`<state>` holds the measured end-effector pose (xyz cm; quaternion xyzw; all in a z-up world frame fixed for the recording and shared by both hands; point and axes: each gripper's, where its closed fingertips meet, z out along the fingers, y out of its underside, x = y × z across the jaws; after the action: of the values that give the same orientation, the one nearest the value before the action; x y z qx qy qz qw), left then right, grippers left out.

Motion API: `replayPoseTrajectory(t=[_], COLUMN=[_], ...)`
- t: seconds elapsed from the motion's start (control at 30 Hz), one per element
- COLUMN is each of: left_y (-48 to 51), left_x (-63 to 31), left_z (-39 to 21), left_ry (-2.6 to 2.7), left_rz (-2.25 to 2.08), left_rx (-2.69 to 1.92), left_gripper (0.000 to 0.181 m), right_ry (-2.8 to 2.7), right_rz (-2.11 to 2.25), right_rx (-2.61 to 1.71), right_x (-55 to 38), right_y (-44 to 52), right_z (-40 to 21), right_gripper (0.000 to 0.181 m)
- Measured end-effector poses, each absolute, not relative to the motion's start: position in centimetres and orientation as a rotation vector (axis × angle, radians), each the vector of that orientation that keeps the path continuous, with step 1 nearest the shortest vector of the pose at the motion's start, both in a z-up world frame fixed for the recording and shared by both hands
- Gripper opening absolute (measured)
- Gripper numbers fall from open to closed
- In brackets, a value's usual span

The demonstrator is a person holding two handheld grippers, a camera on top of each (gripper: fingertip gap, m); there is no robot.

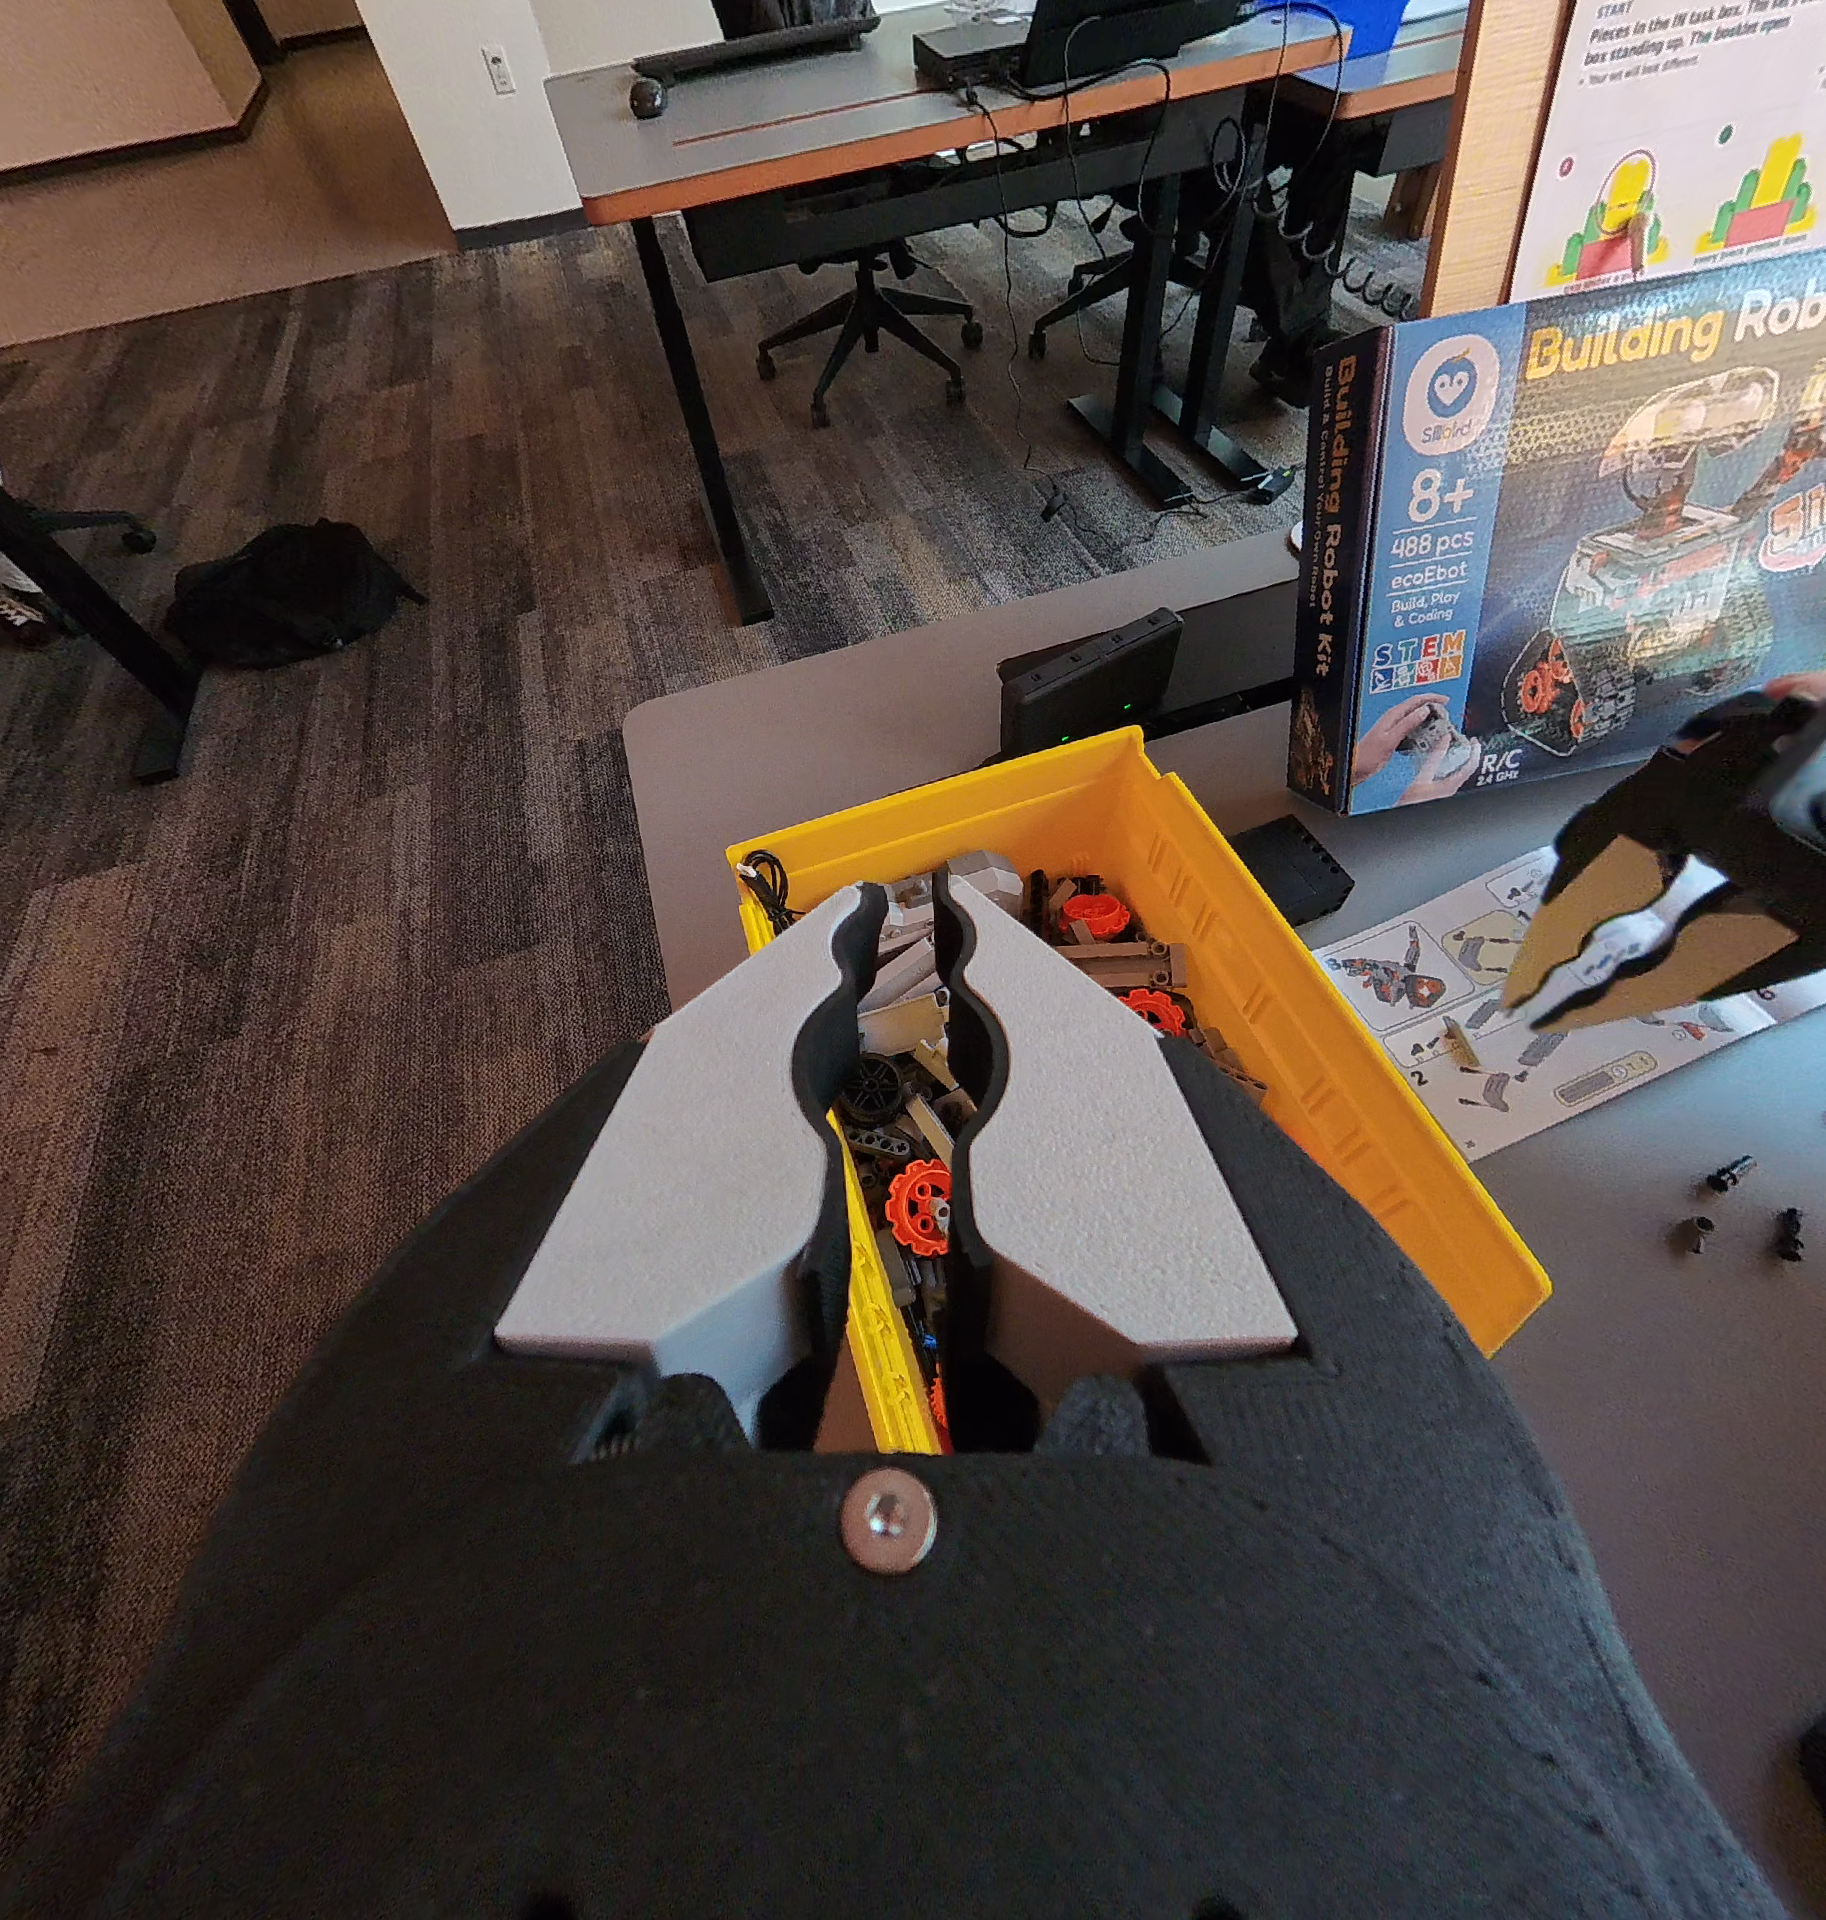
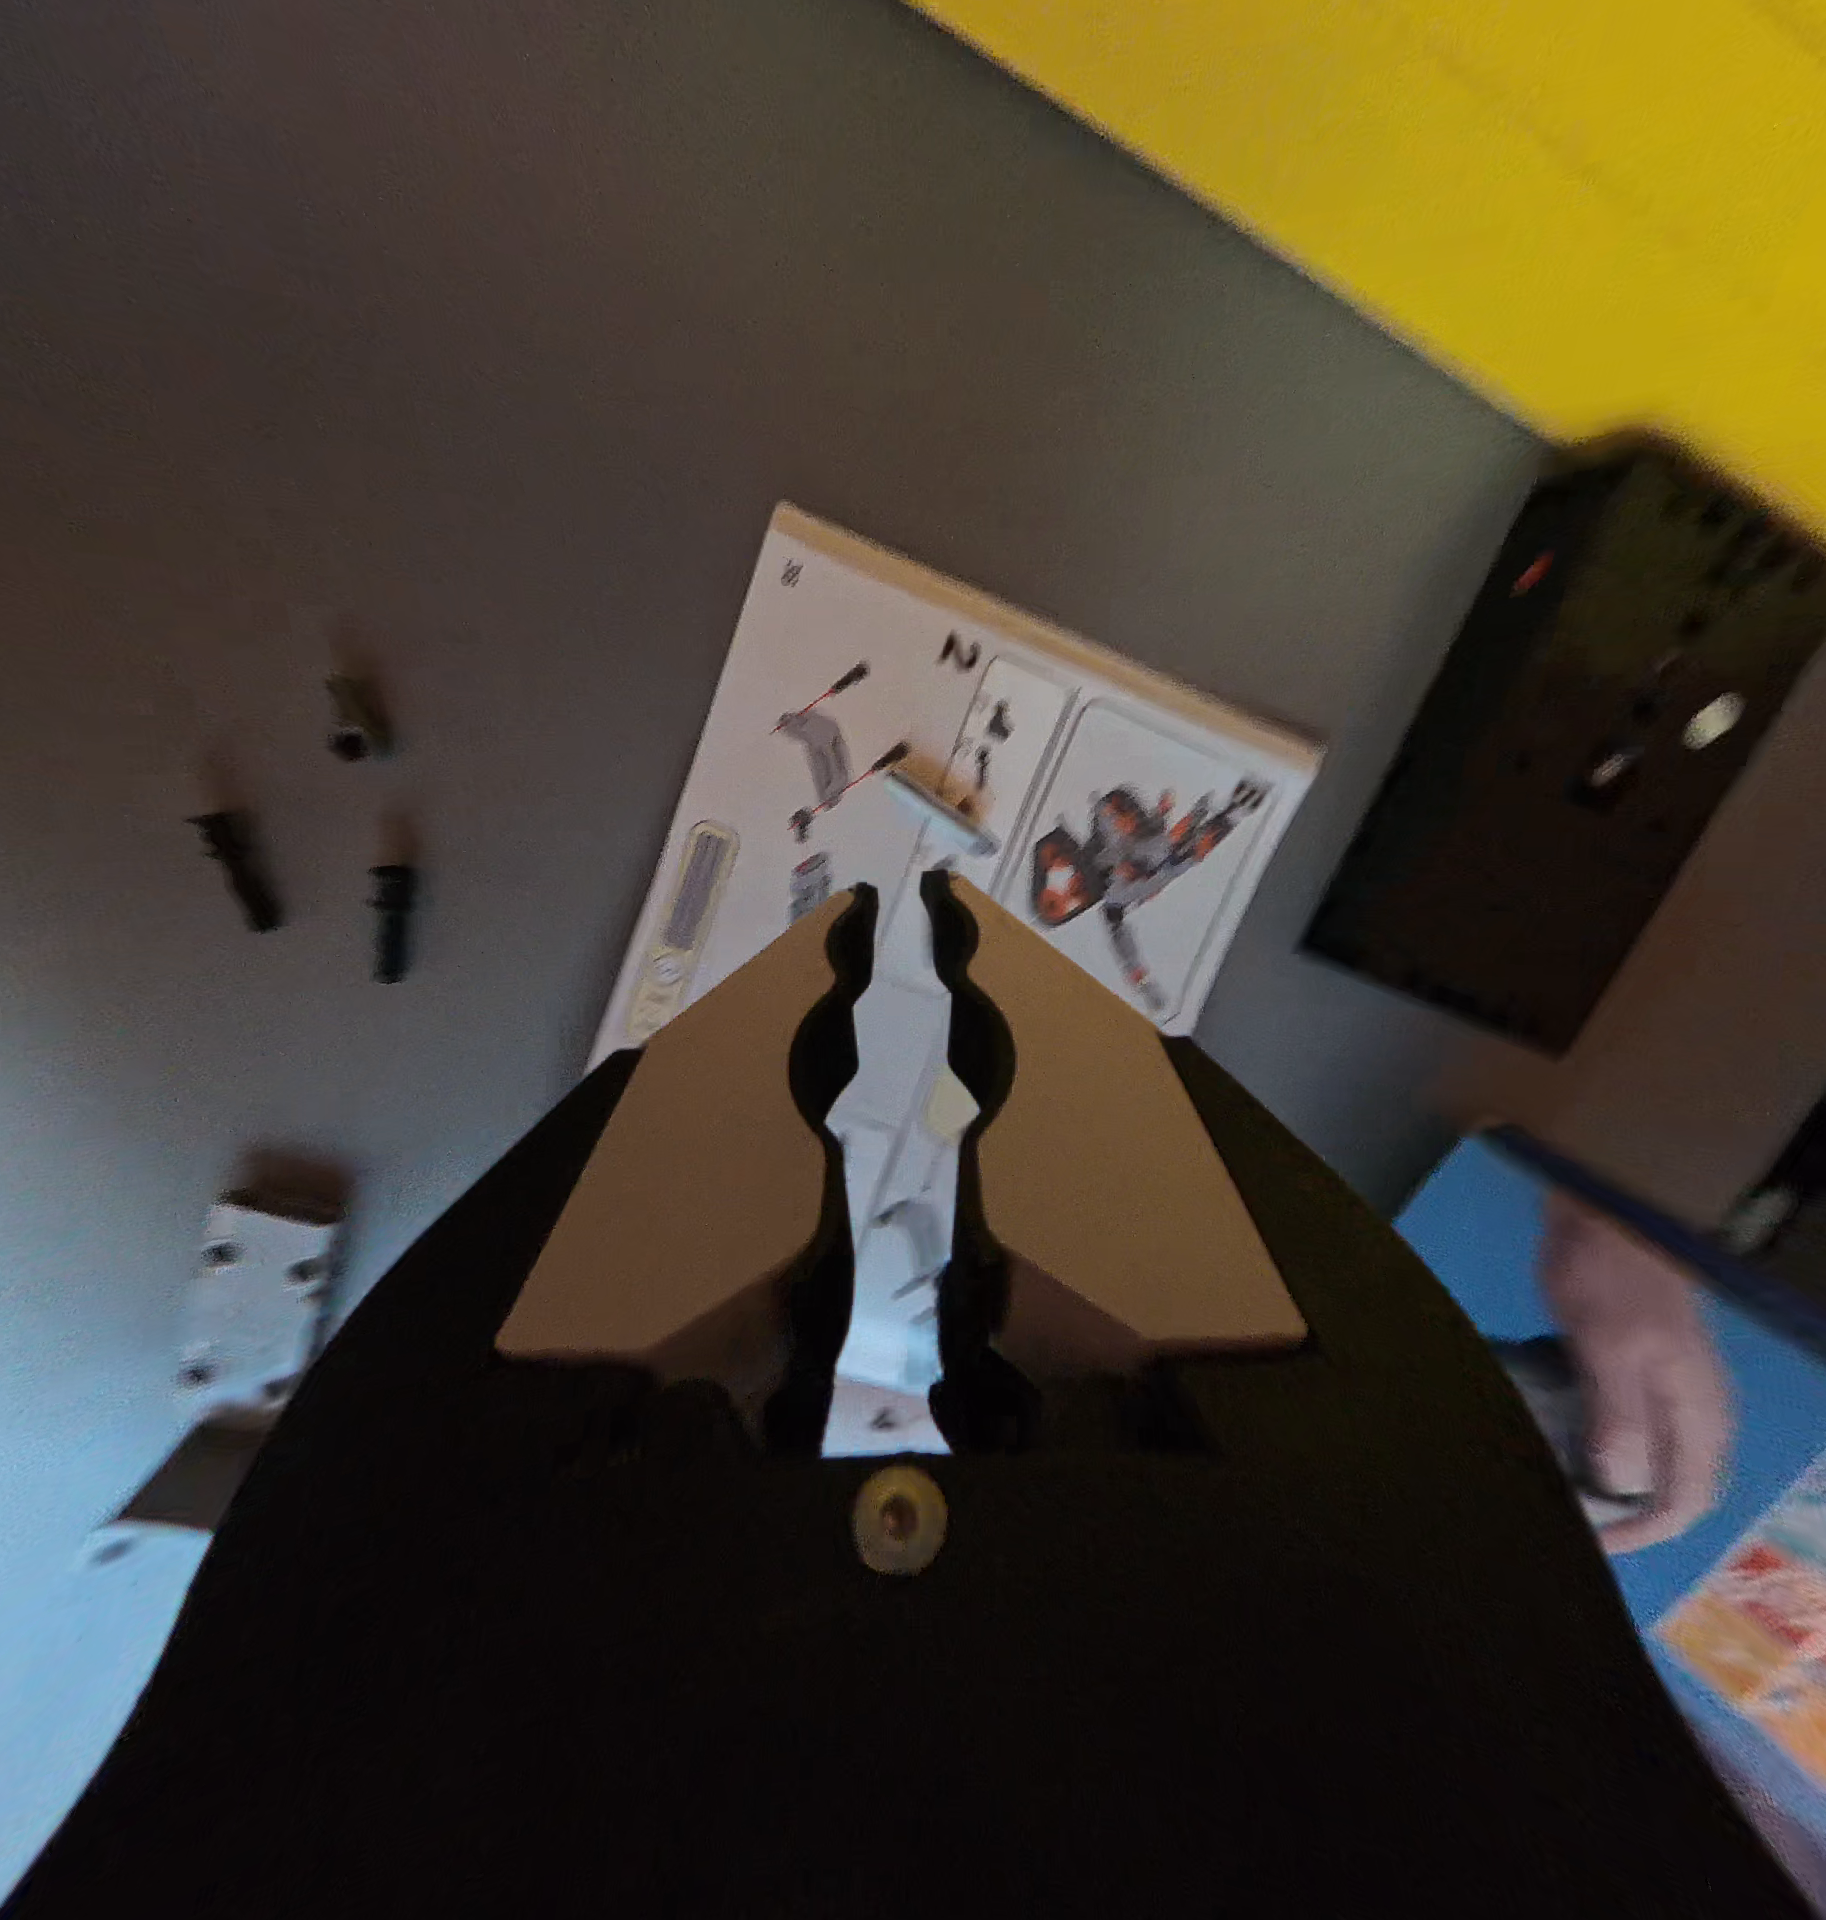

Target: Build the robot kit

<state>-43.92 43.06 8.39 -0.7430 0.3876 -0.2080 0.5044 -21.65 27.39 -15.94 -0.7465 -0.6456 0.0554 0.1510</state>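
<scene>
We see the left gripper [image 1: 904, 899] poised above the near end of a yellow bin [image 1: 1293, 997], its grey fingers [image 1: 722, 1122] set a narrow gap apart with nothing between them. Through that gap show the parts [image 1: 1096, 940] heaped in the bin: grey beams, a black wheel and orange gears [image 1: 919, 1205]. The bin sits at the left edge of a grey table [image 1: 1615, 1455], its long side running away from us.

To the right, the right gripper [image 1: 1522, 1013] hangs over an instruction sheet [image 1: 1428, 1049] that lies flat on the table just beside the bin. In its own view, which is blurred, the right gripper [image 2: 896, 891] points down at the sheet [image 2: 992, 727]; its tan fingers [image 2: 701, 1143] stand narrowly apart and hold nothing. We cannot tell whether the tips touch the paper.

Three small black pins [image 1: 1740, 1216] lie on the table, near the sheet and apart from each other; the right wrist view shows the pins [image 2: 369, 831] to the left of the sheet. A black block [image 2: 1574, 810] rests between the bin [image 2: 1460, 208] and the sheet's far corner. A kit box [image 1: 1574, 561] stands upright at the far right of the table, and a white piece [image 2: 265, 1278] lies at the left of the right wrist view, too blurred to identify.

Beyond the table we see carpet, a desk [image 1: 888, 114] with cables and an office chair [image 1: 867, 312].
</scene>
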Motion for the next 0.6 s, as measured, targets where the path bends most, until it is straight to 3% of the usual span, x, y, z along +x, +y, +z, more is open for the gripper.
replayPoseTrajectory(t=[0.27, 0.4, 0.6], left_y=[43.2, 43.1, 43.1], left_x=[-43.8, -43.6, -43.5], left_z=[7.9, 7.8, 7.6], left_ry=[0.951, 0.961, 0.972], left_rz=[-0.486, -0.477, -0.473], left_rx=[-1.812, -1.815, -1.822], left_gripper=[0.009, 0.009, 0.009], right_ry=[-2.126, -2.186, -2.034], right_rz=[0.030, 0.030, 0.151], right_rx=[-1.828, -1.834, -2.055], right_x=[-24.2, -24.3, -23.9], right_y=[29.4, 29.3, 28.4], right_z=[-17.2, -17.5, -16.0], right_gripper=[0.018, 0.001, 0.001])
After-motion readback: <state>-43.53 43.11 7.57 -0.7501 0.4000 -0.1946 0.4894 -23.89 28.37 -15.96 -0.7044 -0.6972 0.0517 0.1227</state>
